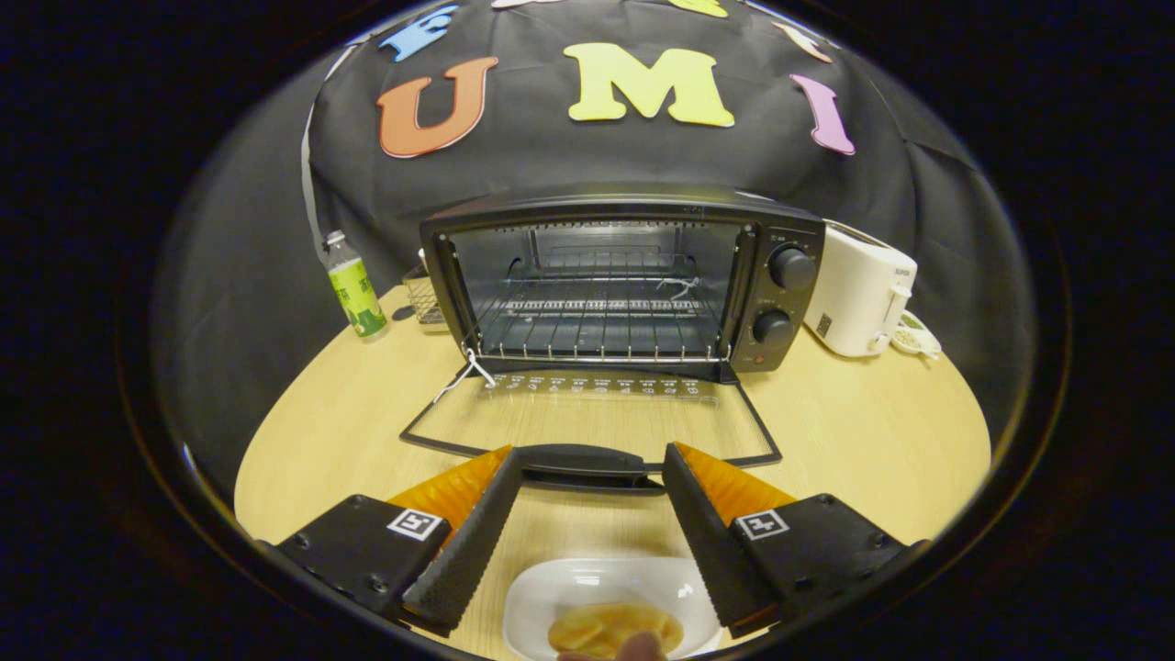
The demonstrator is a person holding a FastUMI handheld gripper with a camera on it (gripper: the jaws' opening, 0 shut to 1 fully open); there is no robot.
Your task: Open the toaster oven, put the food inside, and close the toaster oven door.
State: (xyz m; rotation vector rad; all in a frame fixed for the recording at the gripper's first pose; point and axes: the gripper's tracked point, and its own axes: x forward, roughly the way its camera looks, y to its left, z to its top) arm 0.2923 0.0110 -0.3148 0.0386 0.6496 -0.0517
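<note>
Item: jaws [592,459] wide apart, holding nothing. Toaster oven [624,285] beyond them, door [587,422] folded flat on counter [872,431], its handle just ahead. Food [610,629] in white dish [587,583] between jaws (low, near). Risk: dish catching the door's edge, tipping.

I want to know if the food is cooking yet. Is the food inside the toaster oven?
No. The food sits on a white dish between the open gripper fingers, and the toaster oven rack is bare.

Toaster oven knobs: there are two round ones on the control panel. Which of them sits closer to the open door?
The lower knob. It sits below the upper knob on the toaster oven, nearer the folded-down door. The gripper hangs open above the dish of food.
</note>
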